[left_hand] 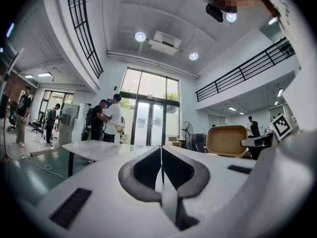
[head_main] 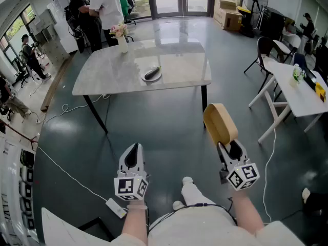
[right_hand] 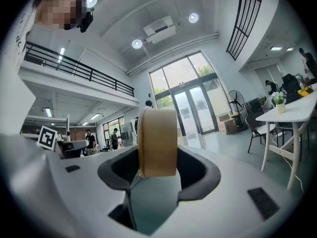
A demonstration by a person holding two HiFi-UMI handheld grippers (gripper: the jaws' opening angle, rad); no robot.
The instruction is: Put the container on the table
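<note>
The right gripper (head_main: 224,144) held a tan rounded-rectangular container (head_main: 219,122) on edge, its dark fingers (right_hand: 198,171) standing well apart and pressed against the container's two broad sides, as the right gripper view showed (right_hand: 157,140). The container was up in the air over the dark grey-green floor (head_main: 164,132), pointing toward the near right corner of the pale marble-topped desk (head_main: 179,68) but not touching it or resting on it. The left gripper (head_main: 134,147) hung level beside the right one, and in its own view its fingers (left_hand: 148,168) met along one thin line with nothing between them. On the desk lay a small light plate (head_main: 151,75) carrying something dark near the front edge, and a white vase of pink flowers (head_main: 122,37) stood at the far left corner. Two people (head_main: 97,9) stood just beyond that corner.
</note>
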